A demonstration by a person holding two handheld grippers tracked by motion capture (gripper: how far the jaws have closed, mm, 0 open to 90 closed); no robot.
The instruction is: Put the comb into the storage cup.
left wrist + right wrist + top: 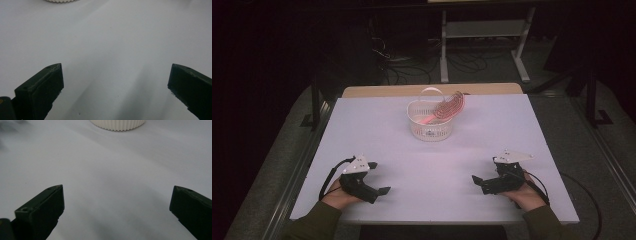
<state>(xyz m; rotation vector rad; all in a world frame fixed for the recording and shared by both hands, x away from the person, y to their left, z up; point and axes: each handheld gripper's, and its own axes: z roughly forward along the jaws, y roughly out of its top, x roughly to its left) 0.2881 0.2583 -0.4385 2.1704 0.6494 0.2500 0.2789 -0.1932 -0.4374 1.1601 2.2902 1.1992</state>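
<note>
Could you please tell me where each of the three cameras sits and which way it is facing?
High view: above the person's side, looking forward and down on the table; both forearms, left hand-held gripper and right hand-held gripper show.
Left gripper view: rides the left hand-held gripper, looking across the table; its open jaws show.
Right gripper view: rides the right hand-held gripper, likewise; its open jaws show.
Shared: all three catch the white basket.
</note>
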